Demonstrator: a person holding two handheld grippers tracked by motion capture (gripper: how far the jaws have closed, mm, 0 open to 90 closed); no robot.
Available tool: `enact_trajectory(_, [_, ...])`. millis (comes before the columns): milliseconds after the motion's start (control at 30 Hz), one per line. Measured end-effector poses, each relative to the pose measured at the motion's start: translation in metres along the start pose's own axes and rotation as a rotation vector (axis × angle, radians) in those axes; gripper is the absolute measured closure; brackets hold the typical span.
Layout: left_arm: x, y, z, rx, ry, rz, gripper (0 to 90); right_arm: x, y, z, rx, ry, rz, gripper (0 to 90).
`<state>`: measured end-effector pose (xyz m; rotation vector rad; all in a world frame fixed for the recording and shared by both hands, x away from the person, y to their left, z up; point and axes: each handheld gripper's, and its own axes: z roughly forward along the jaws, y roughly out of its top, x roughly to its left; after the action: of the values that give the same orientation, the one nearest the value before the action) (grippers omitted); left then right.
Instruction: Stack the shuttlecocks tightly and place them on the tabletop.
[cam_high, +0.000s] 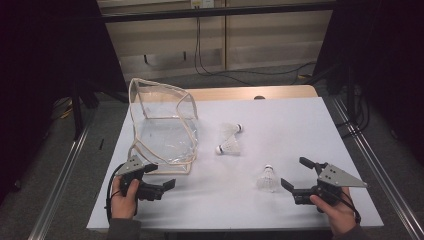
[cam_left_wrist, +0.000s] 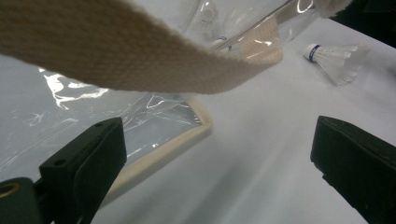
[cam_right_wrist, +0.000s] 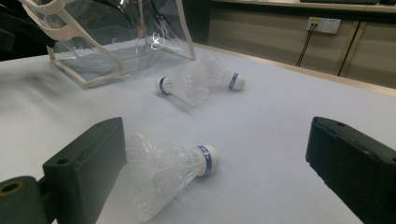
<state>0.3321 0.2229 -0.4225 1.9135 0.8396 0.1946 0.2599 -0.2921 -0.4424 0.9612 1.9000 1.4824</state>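
High view: your left gripper (cam_high: 159, 176) sits open just beside the near corner of the clear plastic bag with cream fabric trim (cam_high: 162, 125). Your right gripper (cam_high: 295, 174) is open too, with the nearest white feathered shuttlecock (cam_high: 267, 178) just beside it, well apart from the bag.

Left gripper view: your jaws gape wide below the bag's cream strap (cam_left_wrist: 140, 56).

Right gripper view: the shuttlecock (cam_right_wrist: 168, 170) lies on its side between your spread jaws, against the left one; two more white shuttlecocks (cam_right_wrist: 198, 81) lie nearer the bag (cam_right_wrist: 116, 37).
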Motion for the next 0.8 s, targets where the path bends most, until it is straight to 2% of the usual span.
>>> enact_trajectory(200, [0.001,0.0006,0.0001,-0.012,0.003,0.005,3.7,0.0015,0.0007,0.003,0.022,0.019,-0.017,4.2])
enact_trajectory(533, [-0.0003,0.0009,0.0031,-0.003,-0.008,0.009,3.7,0.0016,0.0018,0.0067,0.075,0.042,-0.036,3.5])
enact_trajectory(800, [-0.0003,0.001,0.0029,-0.005,-0.005,0.009,3.7,-0.0004,0.0024,0.0106,0.11,0.035,-0.038,3.5])
